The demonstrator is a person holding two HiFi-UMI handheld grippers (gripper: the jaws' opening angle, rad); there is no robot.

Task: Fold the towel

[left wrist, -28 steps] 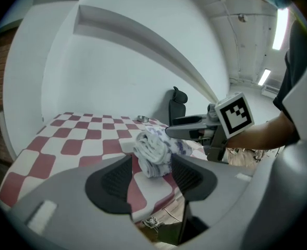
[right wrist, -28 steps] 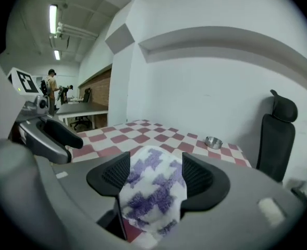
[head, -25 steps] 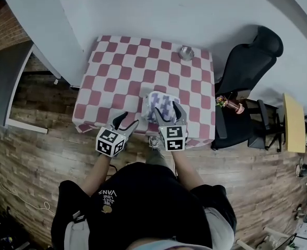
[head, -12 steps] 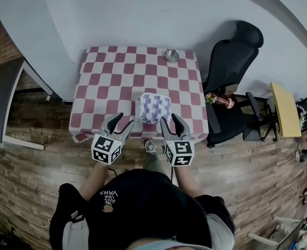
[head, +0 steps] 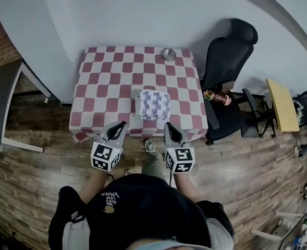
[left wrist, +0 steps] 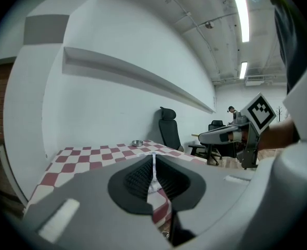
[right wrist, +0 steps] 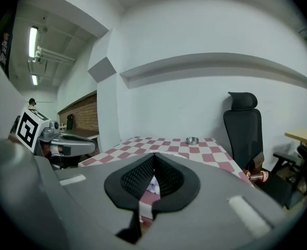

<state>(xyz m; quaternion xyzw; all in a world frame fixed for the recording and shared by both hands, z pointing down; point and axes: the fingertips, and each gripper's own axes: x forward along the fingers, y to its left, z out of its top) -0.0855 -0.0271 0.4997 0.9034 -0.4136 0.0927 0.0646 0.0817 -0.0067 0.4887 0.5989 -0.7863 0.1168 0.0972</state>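
The folded white towel with purple pattern [head: 153, 104] lies on the near half of the red-and-white checked table [head: 101, 82]. Both grippers hover off the table's near edge, apart from the towel. My left gripper [head: 121, 125] is to the towel's lower left, my right gripper [head: 169, 126] to its lower right. Both sets of jaws have just been closing and now stand shut with nothing between them. In the left gripper view the left gripper's [left wrist: 153, 158] pads meet; the right gripper view shows the same for the right gripper [right wrist: 153, 158].
A small metal bowl [head: 168, 54] sits at the table's far edge. A black office chair [head: 229, 61] stands right of the table with a small bottle-like object [head: 216, 97] on its seat. A yellow desk [head: 281, 104] is further right. White walls run behind and left.
Both grippers pulled back from the towel toward the person and off the table's edge. Their jaws went from wide open to shut. The towel stays folded on the table.
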